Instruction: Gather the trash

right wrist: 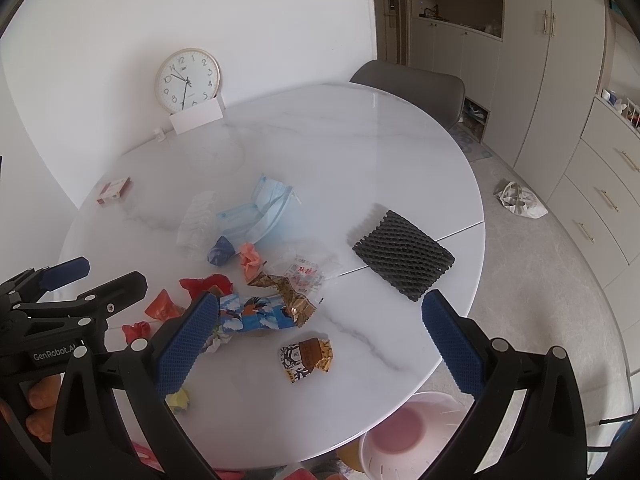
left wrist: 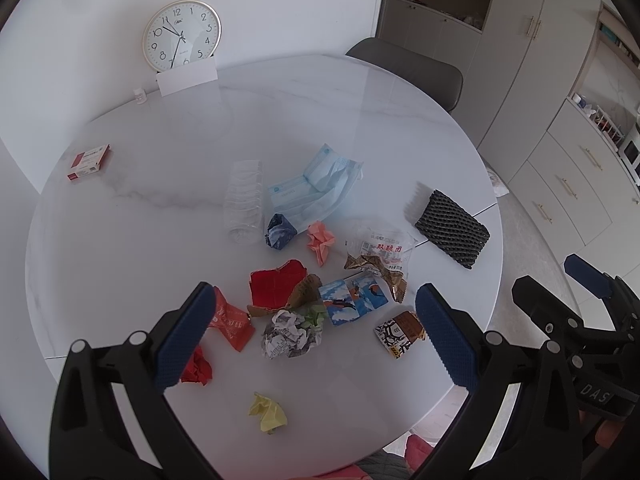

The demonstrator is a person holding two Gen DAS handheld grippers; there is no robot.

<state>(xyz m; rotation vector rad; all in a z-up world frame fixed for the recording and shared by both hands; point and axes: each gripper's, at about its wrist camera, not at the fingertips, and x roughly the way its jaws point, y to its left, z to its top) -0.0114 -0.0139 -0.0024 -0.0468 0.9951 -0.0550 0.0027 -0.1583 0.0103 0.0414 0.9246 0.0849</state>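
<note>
I hold both grippers, left [left wrist: 312, 332] and right [right wrist: 320, 332], spread empty above the crumpled wrappers heaped toward the round white marble table's [left wrist: 160, 140] near edge, choosing one.

Open left claw [left wrist: 312, 334] above crumpled newspaper ball [left wrist: 290, 334].

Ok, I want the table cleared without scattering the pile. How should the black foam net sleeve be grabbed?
Take the black foam net sleeve with the right gripper, which is open. It lies flat and apart from the pile, so probably come from above and pinch across its narrow width near the middle. The soft mesh should squash and hold.
</note>
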